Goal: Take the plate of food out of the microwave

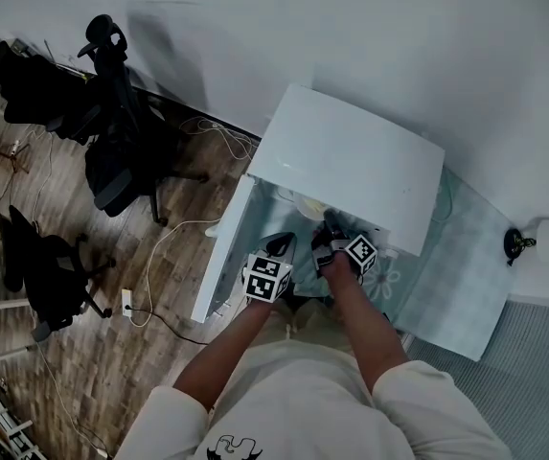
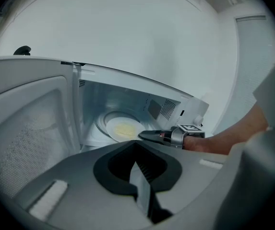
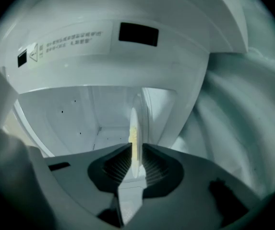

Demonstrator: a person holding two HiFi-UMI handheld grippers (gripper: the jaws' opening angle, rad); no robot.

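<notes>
A white microwave (image 1: 351, 161) stands with its door (image 1: 224, 252) swung open to the left. Inside, a white plate (image 2: 120, 128) with pale yellow food lies on the turntable. My right gripper (image 2: 149, 135) reaches into the cavity and is shut on the plate's near rim. In the right gripper view the plate (image 3: 134, 123) shows edge-on between the ribbed pads (image 3: 151, 164) of that gripper (image 3: 135, 150). My left gripper (image 1: 282, 247) hovers just outside the opening, beside the door (image 2: 27, 128). Its jaws (image 2: 139, 164) look shut, with nothing in them.
The microwave sits on a table with a pale teal cloth (image 1: 466, 266). Black office chairs (image 1: 111, 142) and white cables (image 1: 159, 257) are on the wooden floor to the left. A small dark object (image 1: 515, 244) lies at the right by the wall.
</notes>
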